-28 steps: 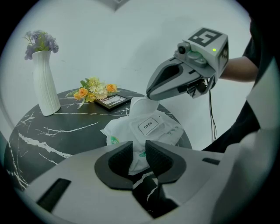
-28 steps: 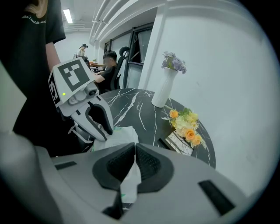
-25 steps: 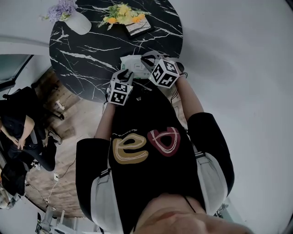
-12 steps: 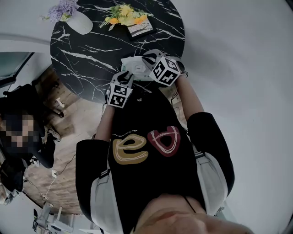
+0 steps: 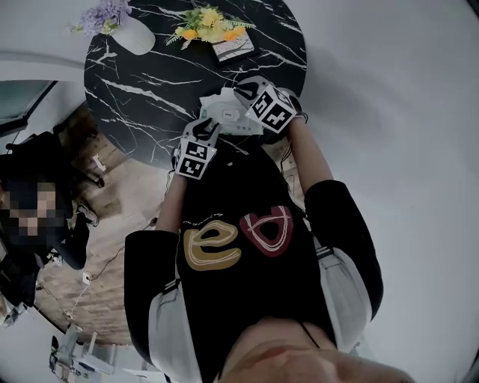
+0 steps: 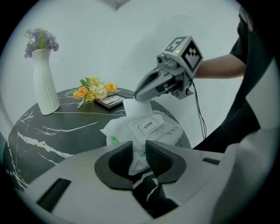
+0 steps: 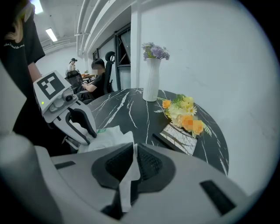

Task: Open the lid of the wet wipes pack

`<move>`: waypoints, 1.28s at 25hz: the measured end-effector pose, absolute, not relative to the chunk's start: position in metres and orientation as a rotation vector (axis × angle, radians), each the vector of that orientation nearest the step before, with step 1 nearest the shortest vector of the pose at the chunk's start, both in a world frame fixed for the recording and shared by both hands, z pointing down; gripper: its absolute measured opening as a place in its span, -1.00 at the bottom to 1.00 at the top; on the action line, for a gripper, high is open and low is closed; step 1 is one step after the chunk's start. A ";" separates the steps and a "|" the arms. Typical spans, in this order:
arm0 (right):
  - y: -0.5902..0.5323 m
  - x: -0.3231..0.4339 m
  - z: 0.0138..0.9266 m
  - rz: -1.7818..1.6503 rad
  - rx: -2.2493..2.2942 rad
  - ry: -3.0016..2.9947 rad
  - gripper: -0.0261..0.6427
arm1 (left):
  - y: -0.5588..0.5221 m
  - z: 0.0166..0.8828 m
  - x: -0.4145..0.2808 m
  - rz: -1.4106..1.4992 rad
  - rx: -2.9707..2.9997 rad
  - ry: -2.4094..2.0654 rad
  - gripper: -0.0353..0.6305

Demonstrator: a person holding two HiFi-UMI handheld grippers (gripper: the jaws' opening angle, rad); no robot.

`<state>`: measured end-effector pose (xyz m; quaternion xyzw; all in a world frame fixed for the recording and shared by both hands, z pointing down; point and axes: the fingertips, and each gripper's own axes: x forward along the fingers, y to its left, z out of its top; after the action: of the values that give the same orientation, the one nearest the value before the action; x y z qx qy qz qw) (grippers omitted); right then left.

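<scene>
The white wet wipes pack [image 5: 223, 116] lies at the near edge of the black marble table [image 5: 150, 75]. Its flap marked OPEN [image 6: 148, 126] lies flat on top. My left gripper [image 6: 139, 159] is shut on the pack's near edge. My right gripper [image 7: 134, 159] hovers over the pack's far end. A white wipe sheet [image 7: 127, 177] runs between its pads. Those jaws have just been opening and now stand slightly apart around the sheet. In the left gripper view the sheet [image 6: 136, 108] rises from the pack to the right gripper [image 6: 136, 97].
A white vase [image 5: 131, 34] with purple flowers, a yellow-orange bouquet [image 5: 202, 22] and a flat framed card [image 5: 230, 46] sit at the table's far side. A seated person [image 5: 37, 217] is on the floor side to the left. The table edge runs just under my grippers.
My right gripper has shifted a little farther over the pack and rolled slightly. More of the pack's top shows beside it. The left gripper has stayed where it was.
</scene>
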<state>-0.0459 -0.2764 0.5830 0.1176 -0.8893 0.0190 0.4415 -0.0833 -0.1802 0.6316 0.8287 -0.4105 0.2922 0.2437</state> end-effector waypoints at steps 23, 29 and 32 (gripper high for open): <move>-0.297 -0.041 0.606 0.236 0.417 -2.230 -0.76 | -0.180 0.632 -0.084 0.777 2.253 -1.106 -0.59; -0.307 -0.035 0.592 0.272 0.539 -2.278 -0.61 | -0.185 0.624 -0.089 0.658 2.192 -1.128 -0.64; -0.308 -0.028 0.580 0.300 0.603 -2.314 -0.54 | -0.182 0.623 -0.091 0.609 2.162 -1.113 -0.64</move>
<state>-0.0277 -0.3082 0.5802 0.2338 -0.8966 0.1162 0.3577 -0.0906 -0.1819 0.6235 0.8194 -0.4217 0.2309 0.3121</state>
